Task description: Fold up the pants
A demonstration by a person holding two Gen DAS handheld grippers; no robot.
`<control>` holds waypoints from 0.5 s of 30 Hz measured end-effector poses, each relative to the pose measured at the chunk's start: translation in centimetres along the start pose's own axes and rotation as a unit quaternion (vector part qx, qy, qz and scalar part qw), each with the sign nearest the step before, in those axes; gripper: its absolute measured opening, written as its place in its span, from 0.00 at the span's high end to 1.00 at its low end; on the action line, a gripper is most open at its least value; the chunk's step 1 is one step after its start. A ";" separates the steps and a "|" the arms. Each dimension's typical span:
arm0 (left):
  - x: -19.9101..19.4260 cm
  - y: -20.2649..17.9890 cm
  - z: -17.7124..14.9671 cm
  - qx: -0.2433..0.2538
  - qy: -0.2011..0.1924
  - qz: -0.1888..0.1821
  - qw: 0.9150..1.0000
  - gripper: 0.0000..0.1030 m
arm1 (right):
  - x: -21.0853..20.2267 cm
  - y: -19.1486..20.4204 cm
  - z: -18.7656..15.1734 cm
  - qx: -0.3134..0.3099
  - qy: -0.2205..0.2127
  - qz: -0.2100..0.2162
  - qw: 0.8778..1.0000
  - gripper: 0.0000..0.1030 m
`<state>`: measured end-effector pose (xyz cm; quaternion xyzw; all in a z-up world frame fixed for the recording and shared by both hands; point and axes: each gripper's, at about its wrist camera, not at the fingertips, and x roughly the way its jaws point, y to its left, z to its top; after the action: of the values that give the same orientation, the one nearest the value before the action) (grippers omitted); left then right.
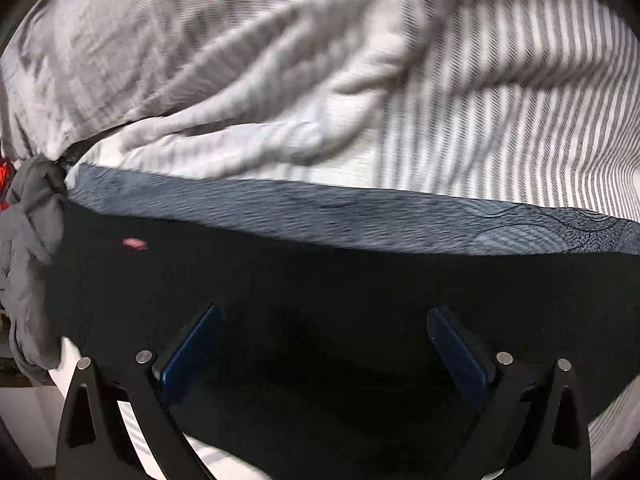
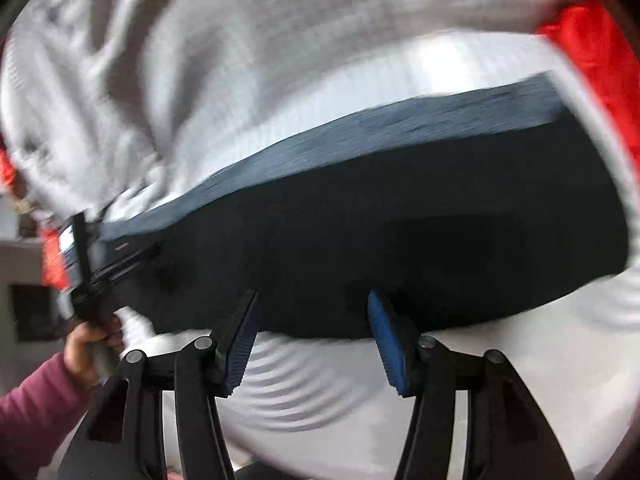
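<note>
Dark navy pants (image 1: 320, 280) lie flat across a grey-and-white striped bedsheet (image 1: 500, 100), with a lighter blue-grey patterned band along their far edge. My left gripper (image 1: 322, 314) is open, its blue pads over the dark cloth, holding nothing. In the right wrist view the pants (image 2: 380, 220) run across the middle. My right gripper (image 2: 312, 300) is open at the pants' near edge, both pads over the cloth's border. The left gripper shows there too (image 2: 86, 280), held by a hand in a pink sleeve at the pants' left end.
A crumpled grey blanket (image 1: 120, 40) is heaped behind the pants. A grey garment (image 1: 32, 232) hangs at the left edge of the bed. Red cloth (image 2: 600, 60) lies at the far right. The bed's left edge drops off beside the grey garment.
</note>
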<state>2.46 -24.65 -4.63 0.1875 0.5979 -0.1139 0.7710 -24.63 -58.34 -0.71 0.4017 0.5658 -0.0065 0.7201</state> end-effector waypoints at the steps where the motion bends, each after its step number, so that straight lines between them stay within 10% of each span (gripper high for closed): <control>1: -0.1 1.1 -0.2 -0.004 -0.001 0.001 1.000 0.00 | 1.2 1.6 -0.8 -0.002 0.011 0.025 1.000 0.42; 15: 0.7 10.0 -3.1 -0.023 -0.022 0.018 0.999 0.00 | 18.3 15.3 -7.7 0.015 0.083 0.139 0.987 0.42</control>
<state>3.90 -14.22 -4.41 0.1777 0.5795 -0.0899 0.7903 -17.21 -35.31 -7.21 0.4868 0.5622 0.1187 0.6580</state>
